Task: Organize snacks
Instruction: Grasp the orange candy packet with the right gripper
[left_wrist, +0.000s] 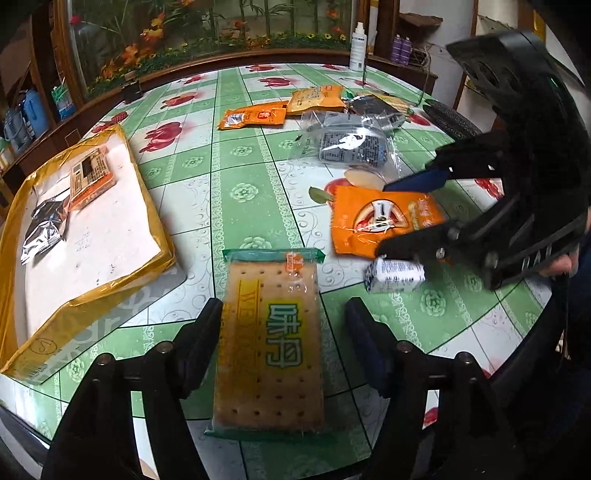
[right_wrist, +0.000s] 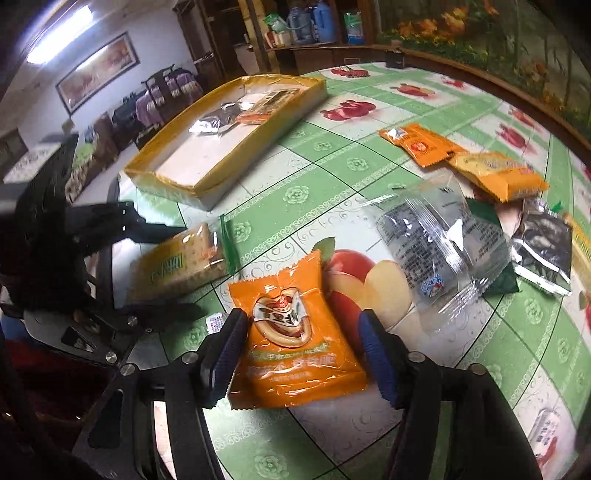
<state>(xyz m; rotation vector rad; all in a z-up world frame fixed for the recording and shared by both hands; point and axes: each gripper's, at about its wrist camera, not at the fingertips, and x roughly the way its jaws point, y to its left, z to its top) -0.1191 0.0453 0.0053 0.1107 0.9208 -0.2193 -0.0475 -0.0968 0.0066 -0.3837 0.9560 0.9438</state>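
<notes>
- On the green-and-white floral oilcloth table (left_wrist: 255, 155), we find the snacks lying loose around a shallow yellow-rimmed cardboard tray with a white floor (left_wrist: 146, 192).
- At 6 o'clock in the left wrist view, our left gripper (left_wrist: 284, 343) straddles a flat rectangular cracker pack in clear wrap with green ends (left_wrist: 271, 347). A gap shows beside the right pad, and we cannot tell whether the left pad touches; the pack lies flat on the table.
- At 6 o'clock in the right wrist view, our right gripper (right_wrist: 303, 354) straddles a square orange foil snack pouch (right_wrist: 295, 343). Its left pad sits against the pouch edge; its right pad stands clear, so nothing is clamped.
- At 9 o'clock of the cracker pack, the tray holds a silver foil packet (left_wrist: 44, 229) and a small orange packet with a printed label (left_wrist: 90, 175).
- At 12 to 1 o'clock, we see two more orange packets (left_wrist: 255, 116), a clear-wrapped grey packet (left_wrist: 351, 147) and a dark foil packet (right_wrist: 545, 247).
</notes>
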